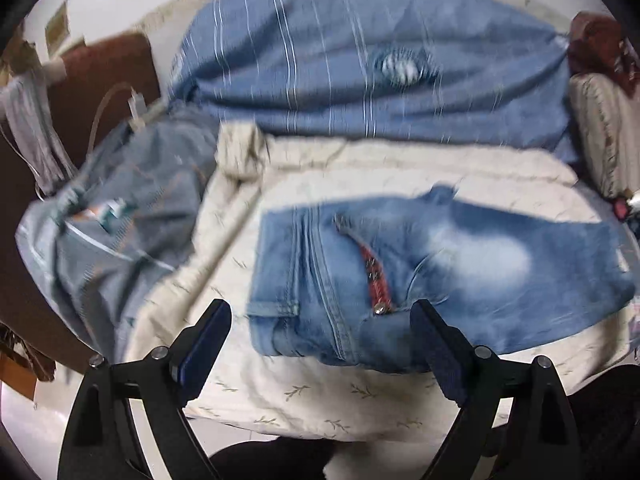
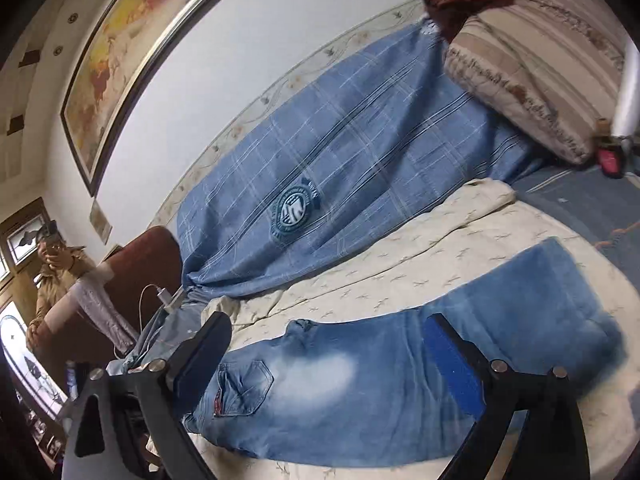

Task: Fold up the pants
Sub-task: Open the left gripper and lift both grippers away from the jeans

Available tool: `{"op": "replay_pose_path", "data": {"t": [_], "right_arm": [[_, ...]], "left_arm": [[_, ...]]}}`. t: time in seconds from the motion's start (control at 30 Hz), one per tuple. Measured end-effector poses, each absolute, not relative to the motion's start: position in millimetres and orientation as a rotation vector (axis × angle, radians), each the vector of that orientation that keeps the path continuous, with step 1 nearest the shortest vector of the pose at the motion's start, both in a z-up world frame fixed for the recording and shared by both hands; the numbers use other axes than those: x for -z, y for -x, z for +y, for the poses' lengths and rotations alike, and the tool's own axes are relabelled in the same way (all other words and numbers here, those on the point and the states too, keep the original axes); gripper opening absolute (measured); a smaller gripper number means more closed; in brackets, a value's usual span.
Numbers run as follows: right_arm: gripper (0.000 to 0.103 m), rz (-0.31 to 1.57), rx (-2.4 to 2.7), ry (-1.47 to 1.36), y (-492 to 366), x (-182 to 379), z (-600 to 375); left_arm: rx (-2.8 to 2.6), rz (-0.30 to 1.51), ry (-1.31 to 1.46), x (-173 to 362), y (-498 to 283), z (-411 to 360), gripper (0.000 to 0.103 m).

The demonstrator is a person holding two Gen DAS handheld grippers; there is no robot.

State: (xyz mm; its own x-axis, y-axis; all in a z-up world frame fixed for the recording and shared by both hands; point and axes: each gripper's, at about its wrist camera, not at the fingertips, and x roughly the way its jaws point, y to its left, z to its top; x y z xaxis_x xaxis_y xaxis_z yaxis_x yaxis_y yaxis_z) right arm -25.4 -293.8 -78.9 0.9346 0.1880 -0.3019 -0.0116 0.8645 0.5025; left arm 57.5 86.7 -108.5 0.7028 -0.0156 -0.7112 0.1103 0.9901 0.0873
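Both tongs stood wide apart and held nothing: the left tongs [image 1: 320, 320] hung above the waist end of the jeans [image 1: 420, 276], its dark-blue pads on either side of that end but clear of the cloth, and the right tongs [image 2: 332, 332] hovered over the same jeans [image 2: 380, 380] with one blue pad showing against the denim. Those pale, faded jeans lay folded flat on the cream leaf-print quilt [image 1: 360, 184] on the bed, waistband to the left, a red-trimmed pocket [image 1: 374, 280] on top. Beside them to the left sat a crumpled grey-blue garment [image 1: 120, 232]. Behind the quilt stretched a blue checked cover [image 2: 360, 140] bearing a round crest. Farther right rested a striped cushion [image 2: 532, 80], and a framed map [image 2: 132, 36] hung on the white wall.
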Motion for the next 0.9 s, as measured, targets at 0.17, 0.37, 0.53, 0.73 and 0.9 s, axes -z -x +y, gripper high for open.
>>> {"op": "replay_pose_path", "data": {"t": [0.17,0.37,0.53,0.73,0.9], "right_arm": [[0.099,0.288,-0.039,-0.42,59.9,27.0,-288.1],[0.099,0.188,-0.011,-0.378,101.3,-45.0,-278.2],[0.099,0.125,0.005,-0.301,133.0,-97.9,-249.2],[0.099,0.061,-0.064,-0.275,144.9,-141.3,-205.6],[0.099,0.042,-0.158,-0.212,144.5,-157.8,-155.7]], "left_arm": [[0.063,0.657,-0.085,52.6,-19.2,109.7,0.091],[0.032,0.488,-0.038,-9.7,25.7,141.6,0.097],[0.028,0.377,-0.061,-48.1,61.3,160.6,0.101],[0.007,0.295,-0.1,-68.1,86.0,175.9,0.101],[-0.002,0.274,-0.111,-68.4,96.8,185.5,0.101]]}}
